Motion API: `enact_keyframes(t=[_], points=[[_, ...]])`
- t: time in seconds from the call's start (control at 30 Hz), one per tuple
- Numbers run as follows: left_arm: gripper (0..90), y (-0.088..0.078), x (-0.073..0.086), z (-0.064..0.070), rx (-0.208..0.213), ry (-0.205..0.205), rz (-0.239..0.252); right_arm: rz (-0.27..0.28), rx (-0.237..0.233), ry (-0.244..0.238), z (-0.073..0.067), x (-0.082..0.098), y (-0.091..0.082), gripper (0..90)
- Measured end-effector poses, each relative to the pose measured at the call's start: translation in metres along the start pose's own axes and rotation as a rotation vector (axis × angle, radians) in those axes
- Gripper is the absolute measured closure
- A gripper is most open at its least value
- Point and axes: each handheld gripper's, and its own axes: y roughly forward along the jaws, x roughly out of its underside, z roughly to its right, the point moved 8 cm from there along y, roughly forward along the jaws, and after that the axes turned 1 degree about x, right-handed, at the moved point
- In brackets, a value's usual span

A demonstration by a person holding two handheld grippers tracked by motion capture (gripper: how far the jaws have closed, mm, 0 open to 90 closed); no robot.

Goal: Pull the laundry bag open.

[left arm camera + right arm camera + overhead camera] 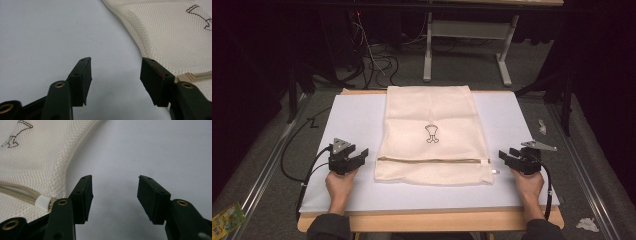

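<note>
- Two grippers rest on the table (352, 120), flanking a mesh laundry bag (432, 135) that lies flat at the centre.
- Left gripper (362, 156): jaws spread, nothing between them, just beside the bag's left edge.
- Right gripper (506, 156): jaws spread and empty, near the zipper's (432, 160) white end tab (43, 202).
- Recommended, in my judgement: approach low and pinch the edges squarely, since thin cloth slips.
- Bag: cream, fine open weave, rectangular, soft, with a small dark printed figure (431, 133). Table cover: smooth, pale, matte.

one mesh bag (432, 135), two hand-held grippers (358, 158)

Dim, dark-edged; soft close-up blur.
</note>
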Motion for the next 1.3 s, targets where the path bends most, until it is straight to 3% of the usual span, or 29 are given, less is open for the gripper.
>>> enact_keyframes(t=[0.43,0.73,1.1,1.3], points=[[42.8,0.006,-0.001,0.0,-0.005,-0.008,0.023,0.019,0.033,0.013,0.007,-0.002,0.001,46.9],[42.7,0.009,0.002,0.001,-0.011,0.003,0.024,0.013,0.036,0.004,0.008,0.0,0.003,46.2],[39.5,0.01,0.004,0.001,0.001,-0.002,0.021,0.026,0.044,0.027,0.008,0.001,0.001,44.2],[38.6,0.009,0.004,0.002,0.0,0.007,0.031,0.026,0.062,0.0,0.007,0.002,0.001,44.1]])
